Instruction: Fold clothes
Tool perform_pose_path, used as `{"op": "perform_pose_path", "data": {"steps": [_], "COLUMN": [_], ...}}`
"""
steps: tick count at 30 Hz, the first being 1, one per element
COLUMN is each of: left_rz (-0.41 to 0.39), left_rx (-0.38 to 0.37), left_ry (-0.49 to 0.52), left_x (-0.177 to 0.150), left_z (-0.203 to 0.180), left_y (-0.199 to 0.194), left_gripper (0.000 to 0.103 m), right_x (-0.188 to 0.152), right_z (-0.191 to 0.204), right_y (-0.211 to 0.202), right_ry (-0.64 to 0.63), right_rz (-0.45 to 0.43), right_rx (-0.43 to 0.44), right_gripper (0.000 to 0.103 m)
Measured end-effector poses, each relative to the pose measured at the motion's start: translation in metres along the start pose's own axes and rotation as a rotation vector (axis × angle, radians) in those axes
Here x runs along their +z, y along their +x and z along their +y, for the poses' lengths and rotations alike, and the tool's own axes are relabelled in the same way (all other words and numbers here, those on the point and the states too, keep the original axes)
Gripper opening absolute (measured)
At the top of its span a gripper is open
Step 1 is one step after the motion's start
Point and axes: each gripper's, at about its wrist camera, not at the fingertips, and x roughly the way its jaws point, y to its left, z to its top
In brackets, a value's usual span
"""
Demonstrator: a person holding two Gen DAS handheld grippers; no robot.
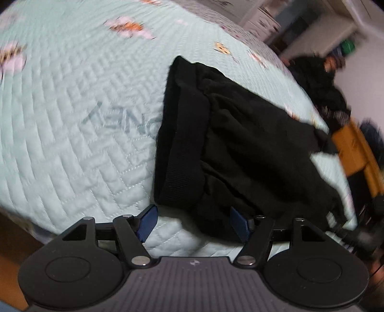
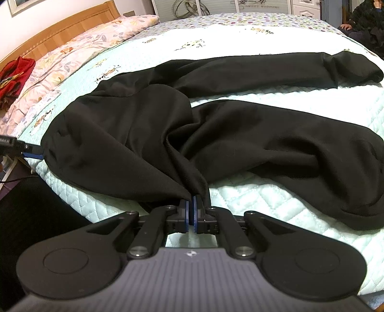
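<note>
Black trousers (image 2: 144,134) lie spread on a mint quilted bedspread (image 2: 276,199), with both legs (image 2: 264,69) running off to the right. My right gripper (image 2: 191,204) is shut on a pinched fold of the black fabric at the near edge, and the cloth rises in a ridge from it. In the left wrist view the ribbed waistband (image 1: 182,134) lies just ahead. My left gripper (image 1: 193,216) is open, with the waistband's near corner lying loosely between the blue fingers (image 1: 148,223). The pads do not press on it. That view is motion-blurred.
A floral pillow and quilt (image 2: 79,48) lie at the head of the bed by the wooden headboard (image 2: 60,26), with a red garment (image 2: 14,76) at the far left. A person in dark clothes (image 2: 367,21) is beyond the far right corner. The bed's edge runs just under both grippers.
</note>
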Motion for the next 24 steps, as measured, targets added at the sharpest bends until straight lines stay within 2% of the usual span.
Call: {"op": "perform_pose_path", "data": {"steps": [3,8,10,11,14,17,20,22,24], "left_rz": [-0.003,-0.012,-0.023,-0.025,-0.036,-0.068,-0.139,-0.187,-0.200], "left_rx": [-0.074,-0.105,-0.087,-0.073,-0.035,-0.027,-0.033,-0.018,0.010], "left_ry": [-0.111,-0.229,-0.235,-0.233,-0.211,-0.173,-0.174,-0.190,-0.232], "left_x": [0.004,0.010,0.011,0.012,0.013,0.015,0.014,0.012,0.009], "left_z": [0.009,0.014,0.011,0.010,0.003,-0.007,-0.006,0.000,0.013], "left_y": [0.007,0.021,0.023,0.025,0.028,0.015,-0.015,-0.035,-0.044], "left_gripper": [0.069,0.067,0.045,0.028,0.018,0.015,0.015,0.015,0.015], "right_x": [-0.001,-0.004,-0.004,-0.004,-0.005,-0.004,-0.001,-0.001,-0.001], "right_z": [0.000,0.006,0.007,0.008,0.009,0.015,0.031,0.046,0.059], "right_y": [0.001,0.002,0.002,0.002,0.003,0.002,-0.004,-0.006,-0.005], "right_ry": [0.006,0.000,0.000,0.000,0.001,-0.011,-0.082,-0.154,-0.215], "right_rz": [-0.003,-0.011,-0.013,-0.014,-0.017,-0.016,-0.018,-0.012,0.001], "right_rx": [-0.001,-0.010,-0.014,-0.016,-0.020,-0.034,-0.043,-0.001,0.041], "right_gripper": [0.005,0.005,0.006,0.006,0.006,0.006,0.010,0.010,0.010]}}
